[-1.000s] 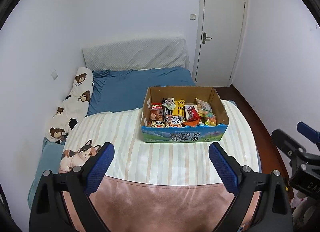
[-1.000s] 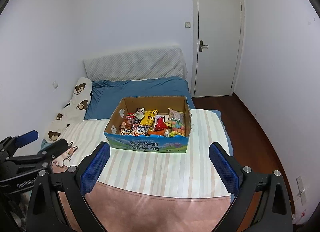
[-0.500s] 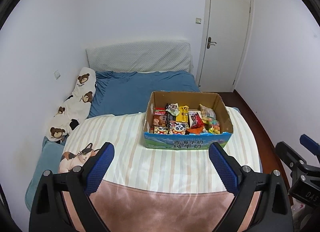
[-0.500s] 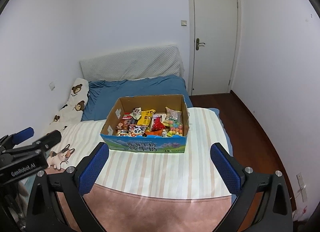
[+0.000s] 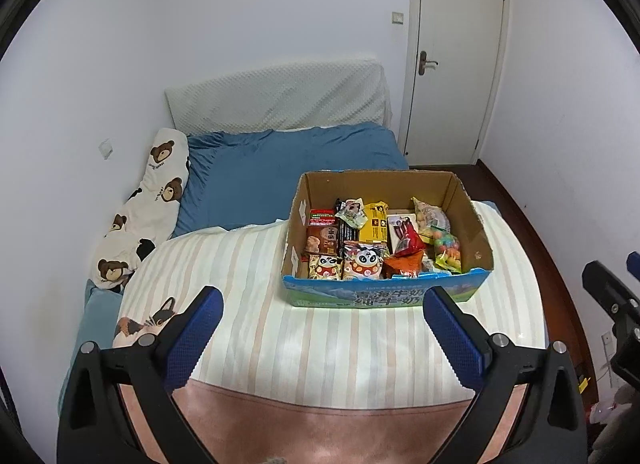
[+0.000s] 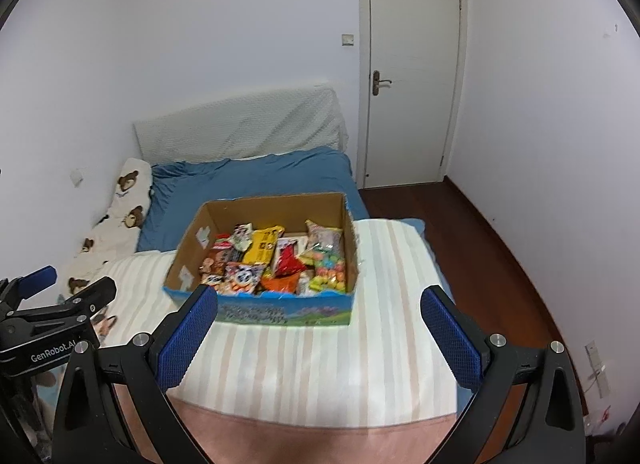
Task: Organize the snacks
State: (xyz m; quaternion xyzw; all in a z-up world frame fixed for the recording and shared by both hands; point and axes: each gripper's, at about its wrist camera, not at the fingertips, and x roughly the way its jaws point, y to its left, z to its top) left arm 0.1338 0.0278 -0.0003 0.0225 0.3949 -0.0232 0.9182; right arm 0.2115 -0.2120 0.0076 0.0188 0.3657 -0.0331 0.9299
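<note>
Both wrist views face down-forward, sharing snack box (image 5: 386,240).

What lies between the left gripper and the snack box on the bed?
Only bare striped blanket separates the open left gripper from the snack box, as the left wrist view shows.

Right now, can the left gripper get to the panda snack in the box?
Probably yes. The left gripper is open and empty, the box has no lid, and the panda snack lies on top near the front wall, with only bare striped blanket between.

Pretty clearly a home bedroom: bed (image 5: 280,184) with a bear-print pillow (image 5: 156,192), padded headboard (image 5: 280,98), white door (image 5: 456,60).
</note>
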